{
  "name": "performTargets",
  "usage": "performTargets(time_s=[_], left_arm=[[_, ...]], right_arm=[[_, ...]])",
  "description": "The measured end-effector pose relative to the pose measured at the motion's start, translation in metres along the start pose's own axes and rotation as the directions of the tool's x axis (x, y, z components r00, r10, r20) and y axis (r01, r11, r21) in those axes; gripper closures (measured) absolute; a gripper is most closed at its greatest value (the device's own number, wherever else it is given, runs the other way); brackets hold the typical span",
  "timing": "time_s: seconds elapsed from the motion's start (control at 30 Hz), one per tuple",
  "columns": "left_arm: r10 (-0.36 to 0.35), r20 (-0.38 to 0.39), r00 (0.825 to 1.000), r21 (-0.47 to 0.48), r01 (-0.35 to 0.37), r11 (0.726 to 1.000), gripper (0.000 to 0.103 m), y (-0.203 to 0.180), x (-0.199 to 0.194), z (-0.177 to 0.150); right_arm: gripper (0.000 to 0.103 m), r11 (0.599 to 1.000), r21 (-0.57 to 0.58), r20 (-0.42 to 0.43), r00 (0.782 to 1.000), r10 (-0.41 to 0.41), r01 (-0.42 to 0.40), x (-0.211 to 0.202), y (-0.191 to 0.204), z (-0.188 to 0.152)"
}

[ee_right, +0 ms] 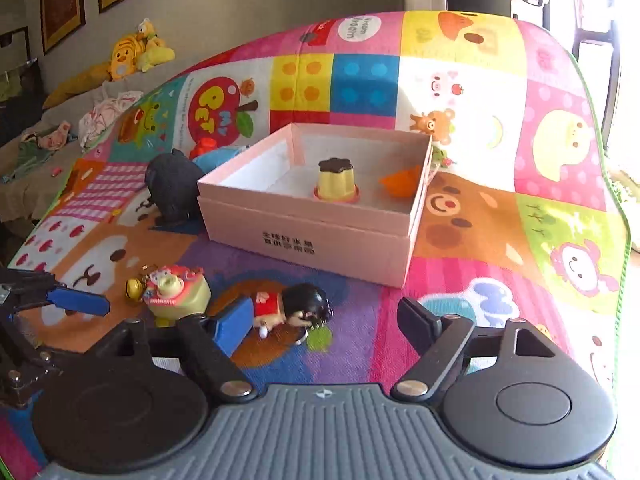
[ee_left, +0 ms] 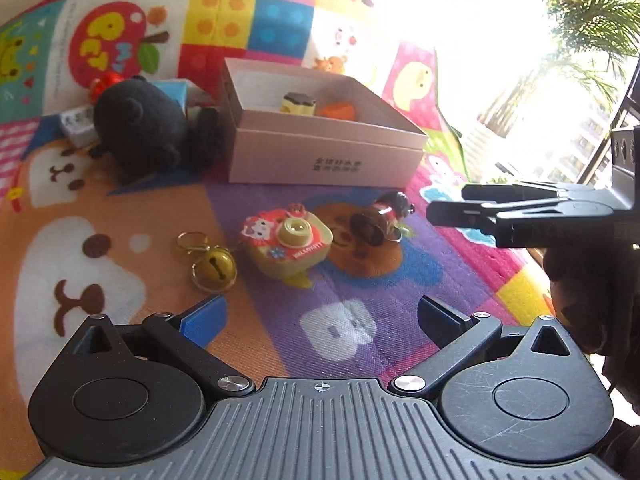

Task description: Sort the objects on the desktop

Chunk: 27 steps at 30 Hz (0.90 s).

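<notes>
**Both tongs empty; line up on the loose toys in front of the box**

Both tongs stand wide open with nothing between the jaws. The left gripper [ee_left: 320, 316] hovers over the play mat [ee_left: 120, 208], and the right gripper [ee_right: 320, 324] hangs low, with the doll figure [ee_right: 294, 306] lying on its side just beyond its blue left finger.

The pink box [ee_right: 320, 236] sits toward 12 o'clock from the right gripper and already holds a pudding toy [ee_right: 336, 182] and an orange piece [ee_right: 400, 182]. Three small things lie loose in front of it. From the left wrist view, the toy camera [ee_left: 286, 242] is at 12 o'clock, the gold bell keychain [ee_left: 212, 268] at about 10 o'clock, and the doll at 1 o'clock. A black plush bear [ee_left: 140, 128] rests against the box's left side.

My reading is that the next step is a pick of the doll or the camera. For the doll, centre the jaws across its red body rather than the round head, which could slip. Come down squarely, close gently, then lift clear of the box wall before moving over it. Keep the two grippers well apart, since they work side by side.
</notes>
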<state>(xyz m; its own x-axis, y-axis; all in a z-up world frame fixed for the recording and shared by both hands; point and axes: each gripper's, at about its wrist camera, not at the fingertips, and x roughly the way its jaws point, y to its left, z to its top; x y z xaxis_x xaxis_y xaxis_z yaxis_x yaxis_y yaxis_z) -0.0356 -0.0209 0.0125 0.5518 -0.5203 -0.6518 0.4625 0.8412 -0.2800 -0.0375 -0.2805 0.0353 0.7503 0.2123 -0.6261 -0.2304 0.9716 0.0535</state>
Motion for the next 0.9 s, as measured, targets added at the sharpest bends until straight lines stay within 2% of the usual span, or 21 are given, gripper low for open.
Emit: performTargets(time_s=[0.13,0.3,0.37,0.47,0.6,0.7,0.77,0.9], left_arm=[[-0.014,0.008,1.000,-0.034,0.014,0.999,0.000,0.011,0.013,0.008],[0.066,0.042,0.997,-0.064,-0.064,0.996,0.000,0.037,0.026,0.026],[0.085,0.043,0.995,-0.091,-0.081,0.993,0.000,0.045,0.026,0.032],[0.091,0.059,0.994,-0.118,-0.084,0.989,0.000,0.050,0.018,0.030],[0.088,0.047,0.995,-0.103,-0.082,0.991,0.000,0.038,0.008,0.020],[0.072,0.072,0.995,-0.087,-0.065,0.994,0.000,0.021,0.001,0.013],[0.057,0.050,0.997,-0.088,-0.052,0.995,0.000,0.009,0.006,0.015],[0.113,0.025,0.993,-0.122,-0.109,0.987,0.000,-0.002,0.029,0.025]], right_arm=[[0.016,1.000,0.015,-0.040,0.999,-0.011,0.012,0.002,-0.004,-0.017],[0.008,1.000,0.029,-0.066,0.998,0.005,-0.003,0.009,-0.001,-0.026],[0.000,0.999,0.034,-0.074,0.997,0.015,-0.013,0.010,0.001,-0.026],[0.000,0.999,0.032,-0.101,0.995,0.018,-0.014,0.014,0.004,-0.027],[0.000,1.000,0.005,-0.103,0.995,-0.004,0.004,0.017,0.009,-0.028],[0.000,1.000,-0.008,-0.103,0.995,-0.014,0.013,0.018,0.010,-0.028],[0.000,1.000,-0.022,-0.105,0.994,-0.025,0.023,0.019,0.013,-0.029],[0.000,1.000,-0.020,-0.102,0.994,-0.026,0.024,0.018,0.012,-0.029]])
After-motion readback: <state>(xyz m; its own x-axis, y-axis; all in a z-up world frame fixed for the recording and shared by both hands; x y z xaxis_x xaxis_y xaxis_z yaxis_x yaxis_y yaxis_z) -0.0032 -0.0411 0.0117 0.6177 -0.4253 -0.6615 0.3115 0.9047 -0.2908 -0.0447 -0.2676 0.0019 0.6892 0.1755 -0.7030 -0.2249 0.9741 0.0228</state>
